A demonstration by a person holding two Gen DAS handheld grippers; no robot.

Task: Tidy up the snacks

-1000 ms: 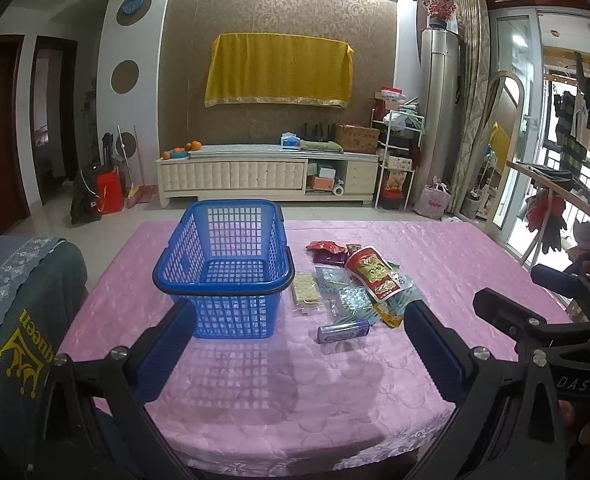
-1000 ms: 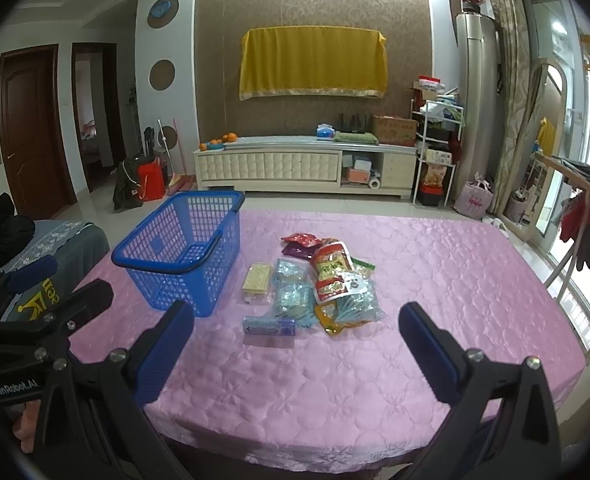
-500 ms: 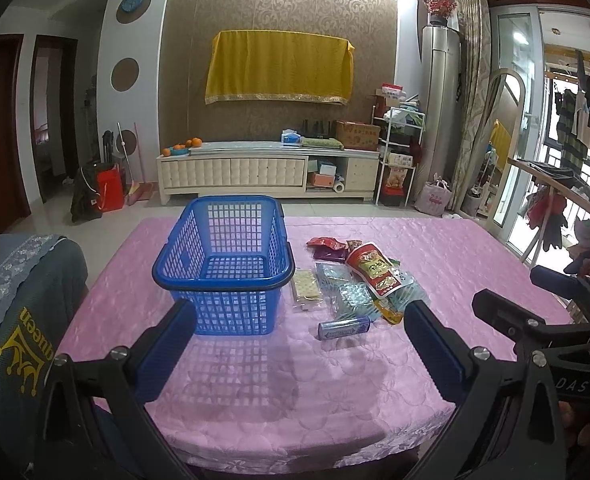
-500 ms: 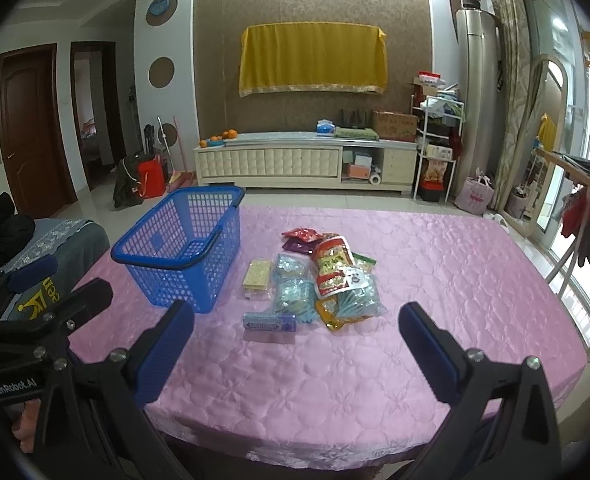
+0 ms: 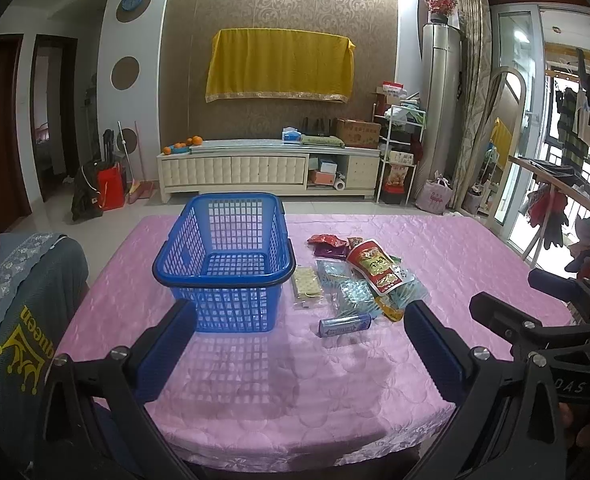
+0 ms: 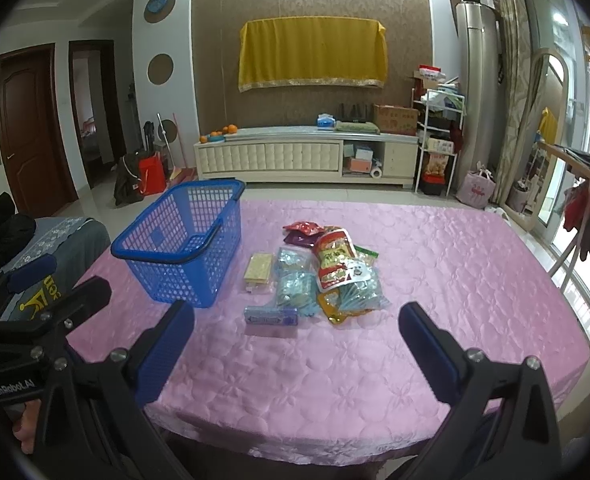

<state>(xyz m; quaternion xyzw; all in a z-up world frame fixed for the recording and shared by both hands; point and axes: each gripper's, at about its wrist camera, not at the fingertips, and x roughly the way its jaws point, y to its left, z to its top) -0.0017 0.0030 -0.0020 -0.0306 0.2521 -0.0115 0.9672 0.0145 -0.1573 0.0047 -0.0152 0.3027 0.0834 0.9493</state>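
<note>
Both grippers, left [image 5: 299, 340] and right [image 6: 295, 340], are held wide and empty, carried slightly nearer the table than a second ago. No snack has been moved: the pile [image 6: 319, 276] lies just right of the empty blue basket [image 5: 223, 268], so sorting is judged not yet begun.

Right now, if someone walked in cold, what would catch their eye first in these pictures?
Probably the blue plastic basket, empty on the left of the pink quilted tablecloth. Just right of it lies a loose heap of snack packets, topped by a red and white pouch. Behind, a yellow cloth hangs on the patterned wall.
</note>
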